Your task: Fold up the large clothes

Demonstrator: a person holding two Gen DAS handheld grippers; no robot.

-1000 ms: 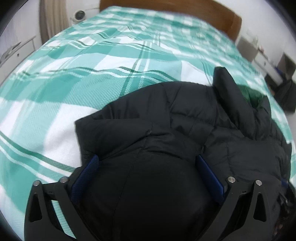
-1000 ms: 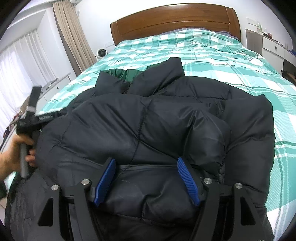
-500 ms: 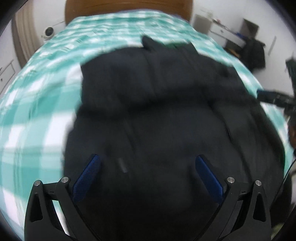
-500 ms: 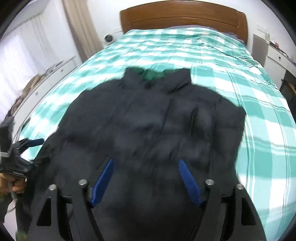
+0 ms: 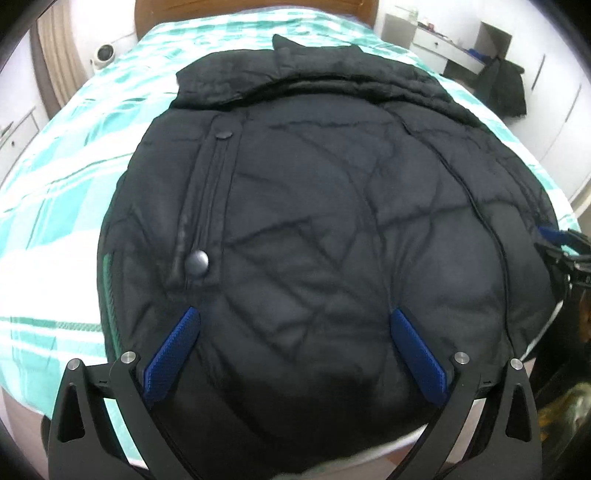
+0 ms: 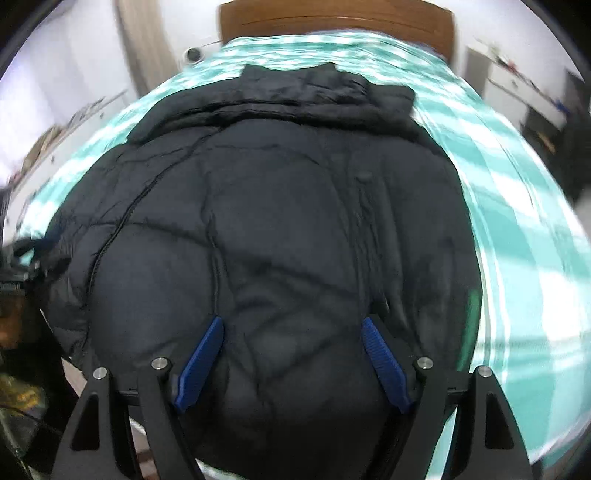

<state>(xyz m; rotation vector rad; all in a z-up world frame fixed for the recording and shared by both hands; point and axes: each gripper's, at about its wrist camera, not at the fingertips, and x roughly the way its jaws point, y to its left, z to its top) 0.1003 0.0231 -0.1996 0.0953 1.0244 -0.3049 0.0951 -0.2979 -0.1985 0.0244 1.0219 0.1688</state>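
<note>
A black puffer jacket (image 5: 314,203) lies on the bed, collar (image 5: 295,55) toward the headboard and hem at the near edge. A placket with a round snap (image 5: 197,262) runs down its left part. My left gripper (image 5: 294,312) hovers open over the hem, blue pads wide apart and nothing pinched. In the blurred right wrist view the same jacket (image 6: 277,221) fills the frame. My right gripper (image 6: 292,322) is open above it, its pads clear of the fabric. The right gripper (image 5: 565,243) also shows at the jacket's right edge.
A teal and white plaid bedcover (image 5: 55,184) lies under the jacket, with a wooden headboard (image 6: 332,22) at the far end. A small fan (image 5: 103,55) stands at the left. White drawers (image 5: 443,40) and a dark hanging garment (image 5: 502,88) are at the right.
Both grippers have swept across to the near end of the bed, over the jacket's hem. The right jaws, earlier around a fold of the jacket, stand wider and clear of it.
</note>
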